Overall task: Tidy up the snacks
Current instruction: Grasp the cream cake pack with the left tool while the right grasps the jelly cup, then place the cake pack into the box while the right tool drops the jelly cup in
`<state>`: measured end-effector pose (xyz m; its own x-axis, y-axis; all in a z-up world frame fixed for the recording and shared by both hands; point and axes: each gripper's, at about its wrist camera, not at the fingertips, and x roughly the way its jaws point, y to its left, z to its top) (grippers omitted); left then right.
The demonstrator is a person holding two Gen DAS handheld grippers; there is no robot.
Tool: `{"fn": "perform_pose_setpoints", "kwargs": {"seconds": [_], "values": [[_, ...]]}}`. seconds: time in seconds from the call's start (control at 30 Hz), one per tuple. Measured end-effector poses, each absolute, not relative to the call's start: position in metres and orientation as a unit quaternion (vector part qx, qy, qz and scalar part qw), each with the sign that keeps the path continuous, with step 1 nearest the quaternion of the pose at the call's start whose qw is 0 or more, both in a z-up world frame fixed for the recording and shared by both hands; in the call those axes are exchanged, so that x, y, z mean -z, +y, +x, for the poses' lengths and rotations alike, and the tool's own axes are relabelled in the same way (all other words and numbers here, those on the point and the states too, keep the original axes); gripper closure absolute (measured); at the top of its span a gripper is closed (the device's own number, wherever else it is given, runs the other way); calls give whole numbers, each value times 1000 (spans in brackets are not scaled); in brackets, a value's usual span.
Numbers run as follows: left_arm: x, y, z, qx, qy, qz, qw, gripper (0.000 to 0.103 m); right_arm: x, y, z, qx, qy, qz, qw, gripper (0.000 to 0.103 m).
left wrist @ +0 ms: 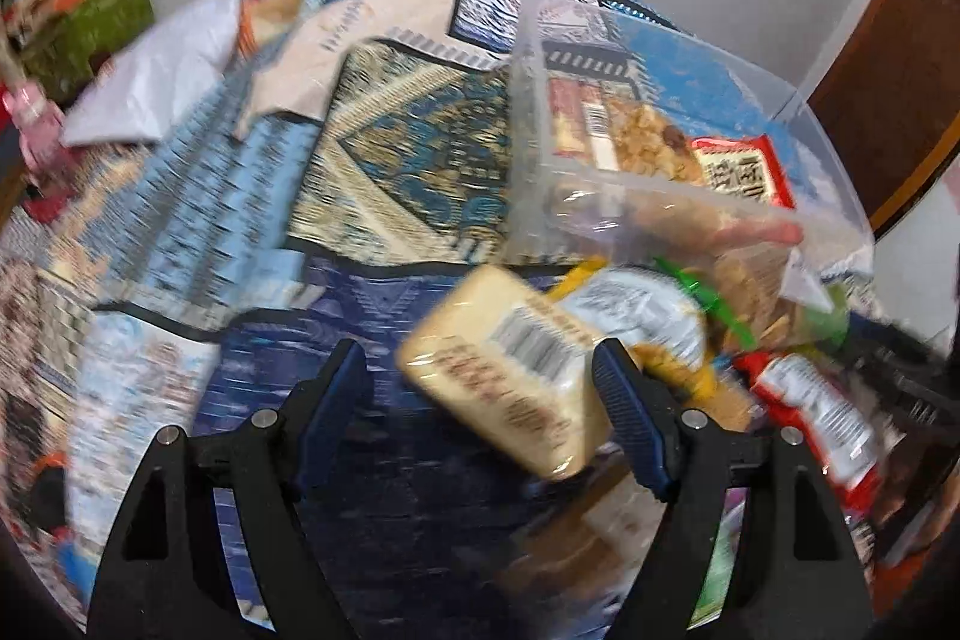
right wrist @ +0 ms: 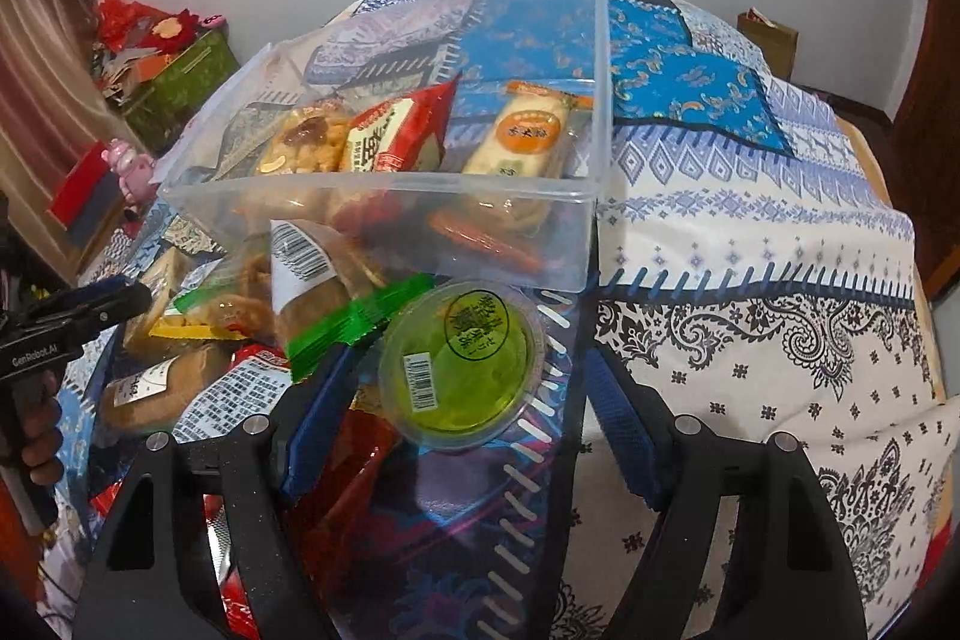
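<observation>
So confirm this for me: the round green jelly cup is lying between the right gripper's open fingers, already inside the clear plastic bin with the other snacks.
Not quite. The green jelly cup is not inside the clear plastic bin; it lies on the patterned bedspread just in front of the bin's near wall. The right wrist view shows this. The rest holds: it sits between the right gripper and its open fingers, untouched.

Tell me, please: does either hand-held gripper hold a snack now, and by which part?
Nothing is held. The left hand-held gripper is open around a beige packet, and the right hand-held gripper is open around a green jelly cup. No pads press.
</observation>
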<state>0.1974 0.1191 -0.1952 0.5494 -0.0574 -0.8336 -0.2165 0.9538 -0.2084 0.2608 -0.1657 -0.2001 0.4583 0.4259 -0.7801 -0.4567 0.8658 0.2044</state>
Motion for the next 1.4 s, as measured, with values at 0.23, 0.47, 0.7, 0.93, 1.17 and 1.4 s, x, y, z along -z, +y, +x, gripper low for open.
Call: {"fn": "perform_pose_setpoints", "kwargs": {"seconds": [0.23,0.47,0.7,0.93,1.17,1.4], "values": [[207,111,214,-58,477,-164,862,15,201,-164,260,-267,448,-26,853,28],[213,113,213,-55,475,-152,865,14,203,-158,262,-276,448,-29,850,46],[210,124,190,-63,463,-131,874,16,197,-166,256,-274,433,-20,858,48],[204,126,176,-64,451,-111,883,17,180,-173,246,-268,412,-18,871,48],[178,124,171,-60,423,-121,896,18,156,-174,238,-268,383,-22,884,48],[135,113,179,-47,380,-109,917,18,133,-171,242,-270,351,-21,896,48]]}}
